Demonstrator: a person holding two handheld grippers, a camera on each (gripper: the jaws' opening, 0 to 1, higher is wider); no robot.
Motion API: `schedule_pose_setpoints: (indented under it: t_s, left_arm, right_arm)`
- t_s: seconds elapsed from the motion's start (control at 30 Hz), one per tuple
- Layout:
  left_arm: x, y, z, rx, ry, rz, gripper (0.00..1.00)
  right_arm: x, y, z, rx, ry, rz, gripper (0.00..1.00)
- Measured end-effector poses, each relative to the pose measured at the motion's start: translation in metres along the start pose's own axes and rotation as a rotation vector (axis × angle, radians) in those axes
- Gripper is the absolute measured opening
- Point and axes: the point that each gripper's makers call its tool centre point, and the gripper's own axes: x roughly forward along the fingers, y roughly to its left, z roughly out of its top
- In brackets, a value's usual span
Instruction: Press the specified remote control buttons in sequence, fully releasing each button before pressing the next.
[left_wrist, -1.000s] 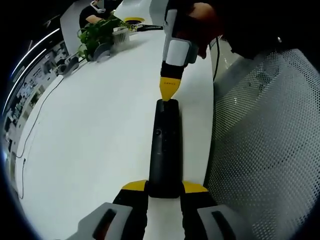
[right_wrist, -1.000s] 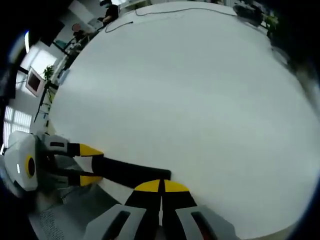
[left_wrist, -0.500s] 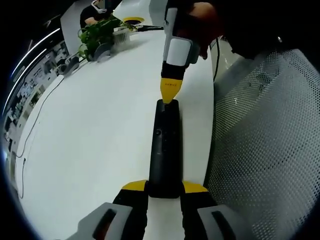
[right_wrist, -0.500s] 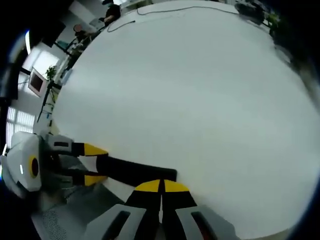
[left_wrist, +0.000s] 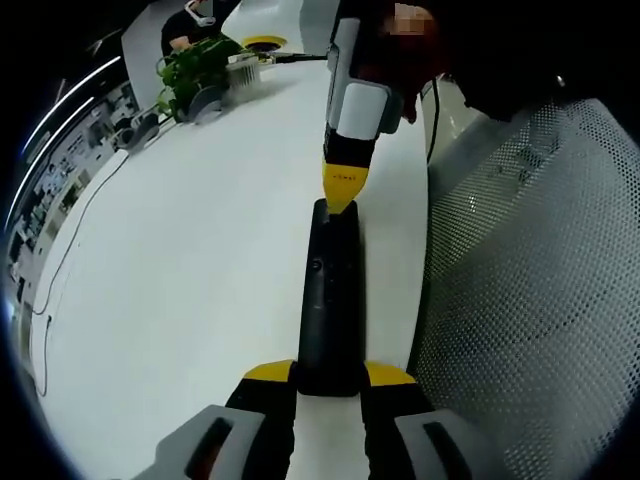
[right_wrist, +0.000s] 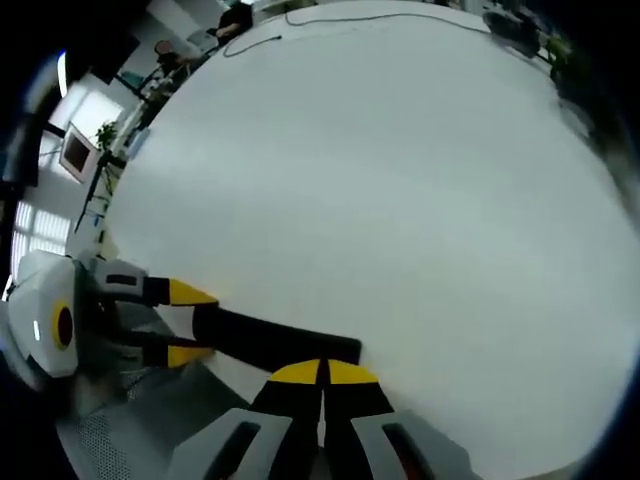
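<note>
Little has moved: the right gripper (left_wrist: 341, 190), jaws together, still presses the long black plastic remote control's (left_wrist: 329, 300) far end. Clamping its near end, the left gripper (left_wrist: 330, 377) steadies it on the white table (left_wrist: 180, 270).

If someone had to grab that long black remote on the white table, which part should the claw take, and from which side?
Take the remote at one short end, jaws across its narrow width, approaching along its length. It is long, slim and lies flat, so the side edges suit the jaws. The left claw holds its near end this way, leaving the top free for the right claw.

Left gripper (left_wrist: 330, 382) clamps black remote (left_wrist: 331, 300) lying on white table (left_wrist: 190, 260); right gripper (left_wrist: 342, 192) tip touches remote's far end.
</note>
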Motion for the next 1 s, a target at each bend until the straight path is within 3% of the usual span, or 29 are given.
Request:
schedule_pose_setpoints:
  t_s: [1.0]
  left_arm:
    - [-0.0001, 0.0003, -0.0003, -0.002, -0.003, 0.002, 0.25]
  right_arm:
    - [0.0, 0.0007, 0.0003, 0.008, -0.001, -0.001, 0.0]
